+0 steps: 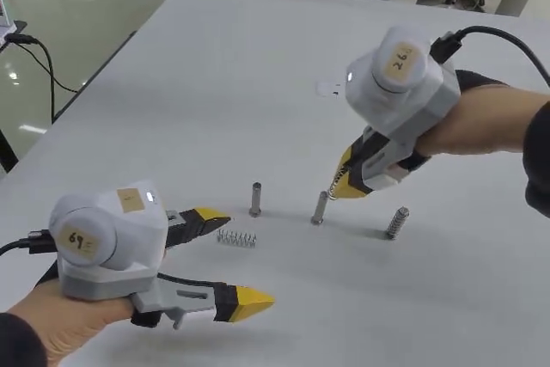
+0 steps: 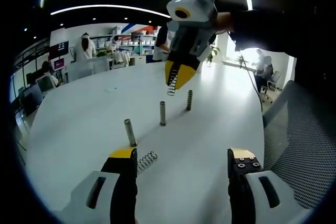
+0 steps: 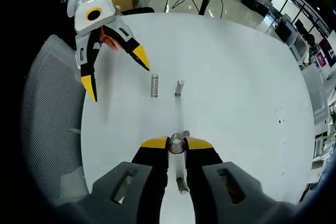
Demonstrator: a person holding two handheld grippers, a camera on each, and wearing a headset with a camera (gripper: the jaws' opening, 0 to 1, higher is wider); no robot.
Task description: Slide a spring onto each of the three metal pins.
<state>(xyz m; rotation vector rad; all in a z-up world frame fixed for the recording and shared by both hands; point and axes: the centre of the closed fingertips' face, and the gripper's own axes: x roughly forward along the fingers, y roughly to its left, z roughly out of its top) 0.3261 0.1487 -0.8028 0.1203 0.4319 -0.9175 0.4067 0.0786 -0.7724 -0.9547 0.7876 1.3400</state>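
The right gripper [image 1: 337, 186] has its fingers pinched shut on a held spring [image 3: 177, 144], which hangs just above the top of the middle pin [image 1: 320, 208]. I cannot tell whether the two touch. In the head view the far-right pin [image 1: 400, 211] already carries a fitted spring [image 1: 395, 227], and the far-left pin [image 1: 255, 198] stands bare and upright. A loose spring [image 1: 236, 237] lies flat on the counter [image 1: 215, 83], near the bare pin's foot. The left gripper [image 1: 232, 257] sits low over the counter with its fingers spread wide and nothing between them. One fingertip [image 2: 123, 153] is just beside the loose spring.
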